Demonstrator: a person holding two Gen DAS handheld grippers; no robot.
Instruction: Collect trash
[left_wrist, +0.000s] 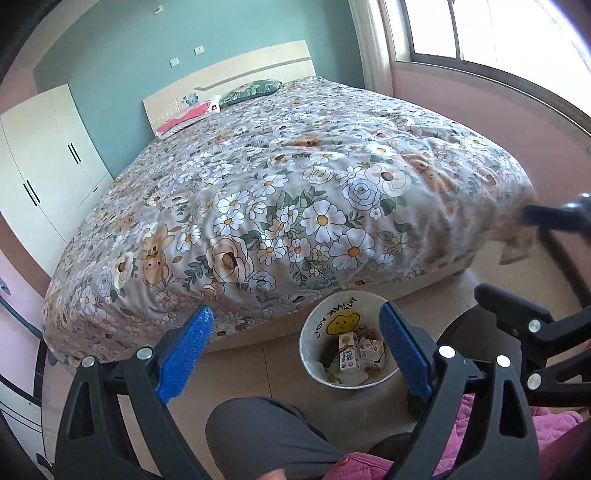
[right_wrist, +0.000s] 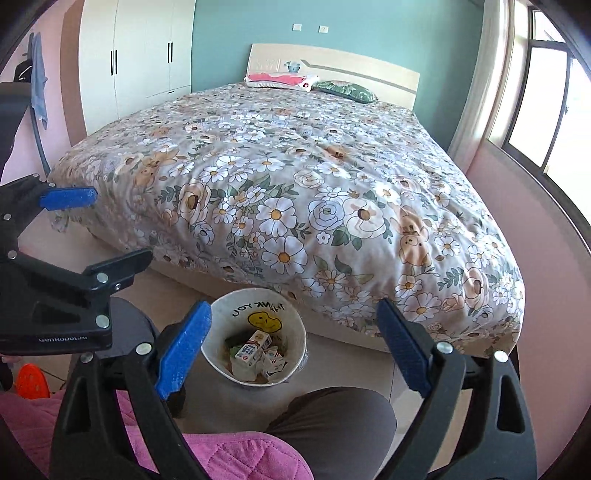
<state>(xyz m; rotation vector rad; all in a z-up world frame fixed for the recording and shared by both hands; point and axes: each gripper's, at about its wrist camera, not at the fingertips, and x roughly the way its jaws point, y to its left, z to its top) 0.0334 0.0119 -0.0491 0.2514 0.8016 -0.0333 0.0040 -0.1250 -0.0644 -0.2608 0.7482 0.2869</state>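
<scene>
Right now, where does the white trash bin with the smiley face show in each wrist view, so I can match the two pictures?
Left wrist view: the trash bin sits low and right of center on the floor, between the open left claw fingers.
Right wrist view: it sits low and left of center, just right of the right claw near finger.
Shared landmark: the floral bed directly behind it.
</scene>
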